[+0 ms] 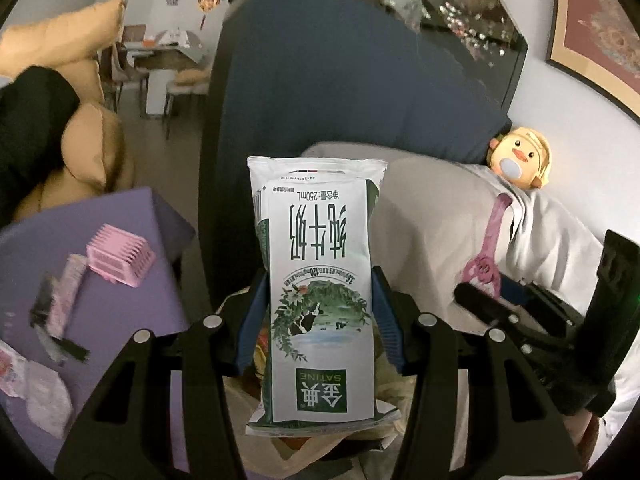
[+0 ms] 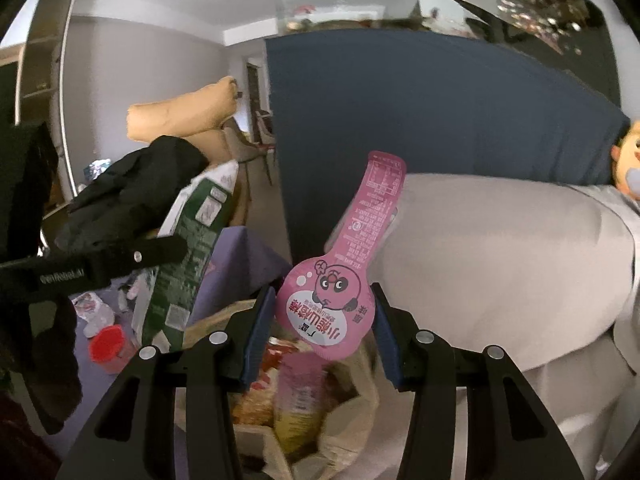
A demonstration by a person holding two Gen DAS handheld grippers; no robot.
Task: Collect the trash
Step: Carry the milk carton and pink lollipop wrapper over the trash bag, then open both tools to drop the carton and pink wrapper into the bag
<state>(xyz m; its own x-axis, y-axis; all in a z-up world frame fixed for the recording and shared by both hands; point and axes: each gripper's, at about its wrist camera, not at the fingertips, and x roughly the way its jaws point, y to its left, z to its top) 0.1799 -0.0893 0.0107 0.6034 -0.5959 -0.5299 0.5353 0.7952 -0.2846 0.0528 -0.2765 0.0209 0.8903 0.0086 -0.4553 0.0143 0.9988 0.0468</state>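
My left gripper (image 1: 320, 316) is shut on a white and green milk pouch (image 1: 320, 280), held upright above a beige trash bag (image 1: 384, 412). The pouch also shows in the right wrist view (image 2: 188, 256), with the left gripper's finger across it. My right gripper (image 2: 324, 328) is shut on a pink snack wrapper (image 2: 332, 304) with a cartoon face, held over the open trash bag (image 2: 352, 436), which holds wrappers. The pink wrapper also shows in the left wrist view (image 1: 486, 252).
A purple table (image 1: 132, 304) at the left carries a pink comb-like box (image 1: 120, 256), a wrapper strip (image 1: 66, 292) and crumpled paper (image 1: 44, 392). A red cap (image 2: 108, 344) lies on it. A grey-covered sofa (image 2: 500, 260), a blue cushion (image 1: 340, 80) and a duck toy (image 1: 520, 158) are at the right.
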